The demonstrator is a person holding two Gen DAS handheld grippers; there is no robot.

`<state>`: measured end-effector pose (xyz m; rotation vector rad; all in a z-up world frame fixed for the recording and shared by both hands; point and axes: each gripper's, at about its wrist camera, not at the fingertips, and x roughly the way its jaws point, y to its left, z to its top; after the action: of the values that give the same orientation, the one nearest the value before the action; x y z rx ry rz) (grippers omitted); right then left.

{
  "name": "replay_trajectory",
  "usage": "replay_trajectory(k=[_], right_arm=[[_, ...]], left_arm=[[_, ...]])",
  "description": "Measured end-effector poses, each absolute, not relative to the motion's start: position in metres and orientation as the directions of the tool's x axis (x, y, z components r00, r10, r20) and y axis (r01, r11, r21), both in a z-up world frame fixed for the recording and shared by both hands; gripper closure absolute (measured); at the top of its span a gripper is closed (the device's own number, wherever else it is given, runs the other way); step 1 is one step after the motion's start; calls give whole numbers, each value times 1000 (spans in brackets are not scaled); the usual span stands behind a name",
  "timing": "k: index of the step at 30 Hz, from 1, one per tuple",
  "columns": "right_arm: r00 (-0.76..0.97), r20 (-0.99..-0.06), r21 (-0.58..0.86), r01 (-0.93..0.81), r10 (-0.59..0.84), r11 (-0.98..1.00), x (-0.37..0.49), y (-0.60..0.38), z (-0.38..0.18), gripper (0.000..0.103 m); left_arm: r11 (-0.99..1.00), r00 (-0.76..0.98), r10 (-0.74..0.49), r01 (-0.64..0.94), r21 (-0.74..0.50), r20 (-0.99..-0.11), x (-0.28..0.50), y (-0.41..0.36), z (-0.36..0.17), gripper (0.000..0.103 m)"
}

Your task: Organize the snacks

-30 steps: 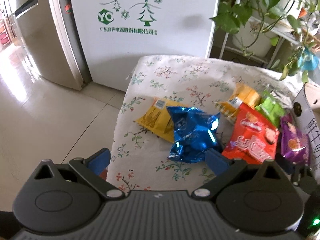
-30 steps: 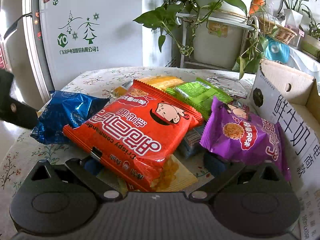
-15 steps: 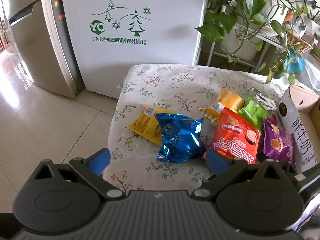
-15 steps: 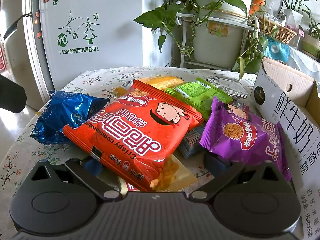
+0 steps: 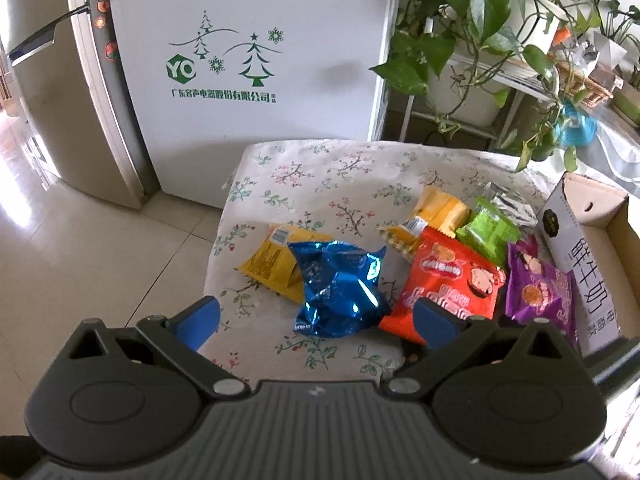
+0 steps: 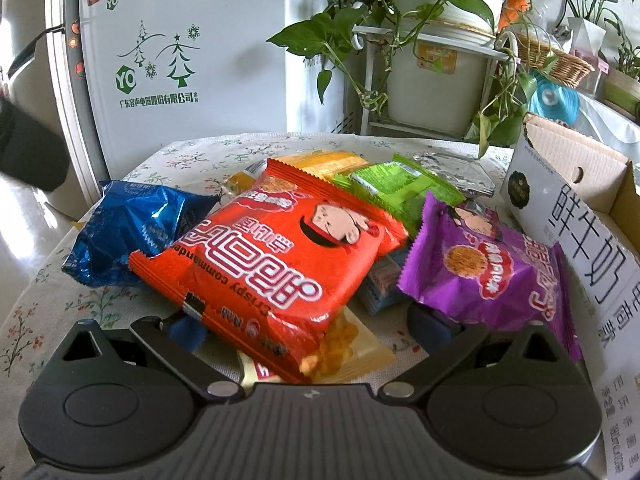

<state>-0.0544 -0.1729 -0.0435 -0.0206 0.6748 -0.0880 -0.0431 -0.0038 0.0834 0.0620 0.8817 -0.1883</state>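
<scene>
While the snacks lie scattered on the floral tablecloth [image 5: 320,168] and the cardboard box [image 6: 576,168] at its right edge appears empty as far as we can see into it, we judge that sorting has not really begun. Our left gripper [image 5: 316,316] hangs above the table with its blue fingers spread wide, holding nothing; below it, at about 12 o'clock, sits the crumpled blue foil bag [image 5: 338,288], overlapping a yellow packet [image 5: 272,266] at its 10 o'clock. Our right gripper [image 6: 308,328] is low over the table, also spread, its fingers flanking the near end of the red packet [image 6: 280,256], which rests on a pale corn-snack packet [image 6: 352,352]. The purple packet [image 6: 480,276] lies at the red one's 3 o'clock, the green packet [image 6: 400,192] at 1 o'clock. We think the next move is to pinch the red packet's near edge, lift it clear without dragging its neighbours, and carry it towards the box at 2 o'clock.
</scene>
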Motion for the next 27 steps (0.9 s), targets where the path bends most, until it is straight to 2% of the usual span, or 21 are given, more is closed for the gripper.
replay_trajectory(k=[3, 8, 12, 19, 22, 25, 27], right_arm=[[736, -670, -43, 91, -96, 995, -57, -173, -37, 0], [587, -808, -36, 48, -57, 998, -48, -172, -23, 0], [504, -862, -7, 86, -50, 996, -49, -171, -9, 0], [535, -838, -21, 162, -106, 987, -56, -184, 42, 0], [578, -808, 7, 207, -116, 978, -56, -199, 65, 0], [625, -763, -22, 227, -163, 974, -50, -211, 86, 0], [626, -765, -11, 225, -153, 974, -42, -221, 88, 0]], left_arm=[[980, 616, -133, 198, -12, -776, -40, -5, 83, 1], [975, 603, -155, 222, -22, -783, -39, -5, 85, 1], [968, 606, -190, 246, -45, -772, -36, -4, 93, 1], [971, 612, -153, 240, -2, -776, -20, -5, 104, 1], [969, 619, -131, 247, 34, -775, -13, -10, 110, 1], [964, 616, -92, 253, 85, -783, -5, -18, 113, 1], [962, 611, -82, 254, 97, -787, 1, -22, 113, 1]])
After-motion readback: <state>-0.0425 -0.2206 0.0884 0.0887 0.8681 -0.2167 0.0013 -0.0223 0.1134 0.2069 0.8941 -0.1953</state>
